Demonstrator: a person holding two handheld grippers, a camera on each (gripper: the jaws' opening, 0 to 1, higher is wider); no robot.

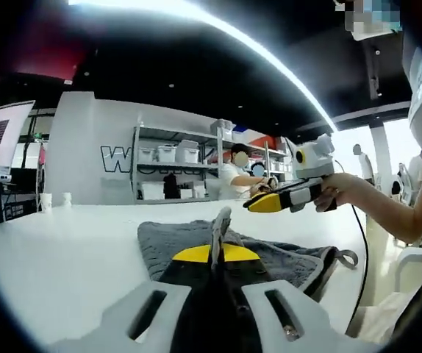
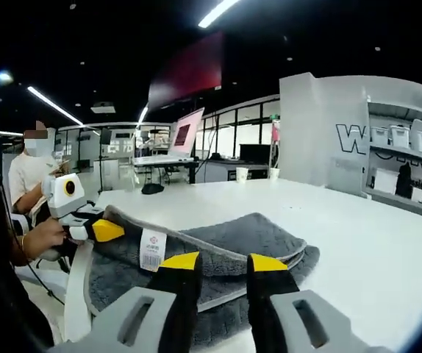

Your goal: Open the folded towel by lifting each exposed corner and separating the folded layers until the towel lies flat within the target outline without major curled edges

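Observation:
A grey towel (image 1: 292, 259) lies folded on the white table (image 1: 71, 250). My left gripper (image 1: 212, 254) is shut on a raised fold of the towel's edge, and grey fabric stands up between its yellow tips. In the right gripper view the left gripper (image 2: 104, 230) comes in from the left, held by a hand (image 2: 40, 239), and pinches the towel (image 2: 259, 235) beside its white label (image 2: 152, 250). My right gripper (image 2: 224, 262) is open over the towel's near edge with nothing between its tips. In the left gripper view the right gripper (image 1: 259, 204) hovers above the towel's far right side.
Bare white table (image 2: 373, 250) stretches to the right of the towel. Shelving with white bins (image 1: 170, 173) and a seated person (image 1: 237, 176) stand behind the table. A monitor (image 1: 1, 136) is at far left, cups (image 2: 242, 174) sit on the far edge, and a cable (image 1: 363, 250) hangs at right.

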